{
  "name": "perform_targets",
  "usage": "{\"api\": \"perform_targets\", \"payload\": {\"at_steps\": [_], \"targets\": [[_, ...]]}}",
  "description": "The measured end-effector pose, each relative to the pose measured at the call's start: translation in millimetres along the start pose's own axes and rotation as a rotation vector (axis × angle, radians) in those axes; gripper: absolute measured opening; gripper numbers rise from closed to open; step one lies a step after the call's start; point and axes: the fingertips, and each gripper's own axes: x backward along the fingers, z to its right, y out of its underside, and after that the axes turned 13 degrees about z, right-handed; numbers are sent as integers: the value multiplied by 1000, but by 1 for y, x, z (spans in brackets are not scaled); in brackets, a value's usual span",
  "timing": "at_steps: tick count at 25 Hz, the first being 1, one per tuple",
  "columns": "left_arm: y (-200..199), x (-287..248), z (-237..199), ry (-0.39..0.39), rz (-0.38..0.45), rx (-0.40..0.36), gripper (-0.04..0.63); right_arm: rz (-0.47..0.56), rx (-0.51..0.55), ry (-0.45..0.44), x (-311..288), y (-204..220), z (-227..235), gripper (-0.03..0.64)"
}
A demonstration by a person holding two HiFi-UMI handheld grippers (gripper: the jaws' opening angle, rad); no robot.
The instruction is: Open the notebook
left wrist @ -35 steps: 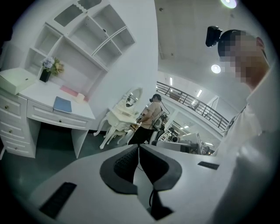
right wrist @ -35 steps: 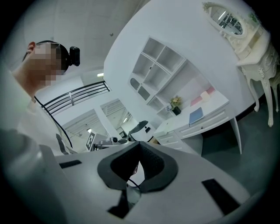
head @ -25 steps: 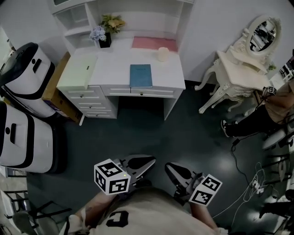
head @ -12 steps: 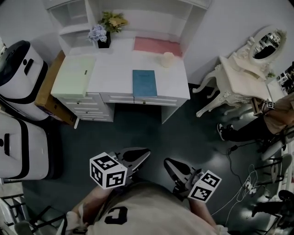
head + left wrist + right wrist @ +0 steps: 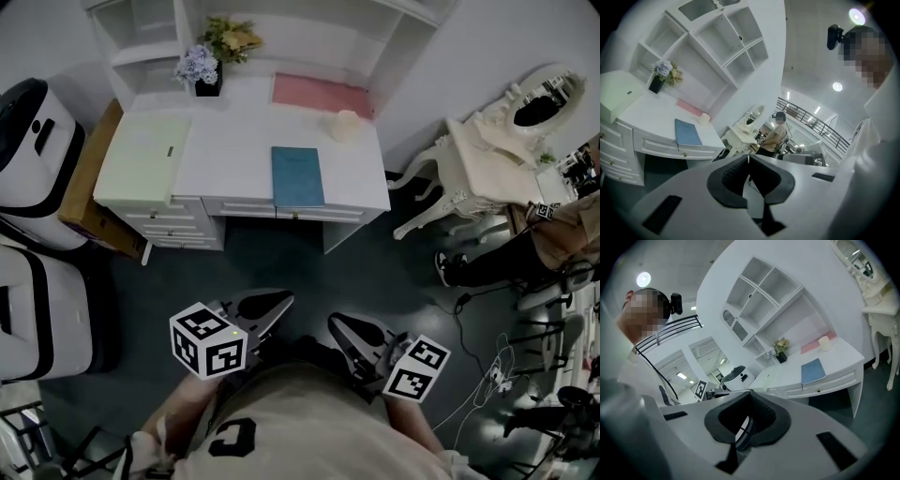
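Note:
The blue notebook (image 5: 297, 175) lies closed on the white desk (image 5: 239, 141), near its front edge. It also shows as the notebook (image 5: 687, 132) in the left gripper view and the notebook (image 5: 813, 371) in the right gripper view. My left gripper (image 5: 279, 300) and right gripper (image 5: 337, 325) are held side by side low over the dark floor, well short of the desk, both pointing toward it. The left gripper (image 5: 749, 156) has its jaws together with nothing in them. The right gripper (image 5: 750, 391) is likewise shut and empty.
On the desk stand a pale green case (image 5: 142, 157), a flower pot (image 5: 208, 73), a pink mat (image 5: 322, 95) and a cream candle (image 5: 345, 125). White machines (image 5: 33, 141) stand at left. At right are an ornate dressing table (image 5: 497, 141), a person (image 5: 553, 234) and floor cables (image 5: 497, 375).
The view has moved closer to the desk, which sits larger and lower in the frame. Both grippers came forward together and stayed shut.

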Motion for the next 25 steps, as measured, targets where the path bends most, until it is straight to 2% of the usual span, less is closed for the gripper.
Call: {"api": "perform_targets", "payload": {"at_steps": [4, 11, 17, 25], "targets": [[-4, 0, -14, -34, -2, -31, 23, -7, -8, -18, -15, -4, 6, 12], [-13, -20, -37, -118, -27, -144, 23, -26, -2, -62, -34, -22, 25, 13], [-23, -65, -40, -77, -31, -124, 23, -33, -31, -89, -44, -44, 59, 12], [-31, -126, -68, -175, -100, -175, 23, 3, -128, -66, -42, -86, 121, 12]]}}
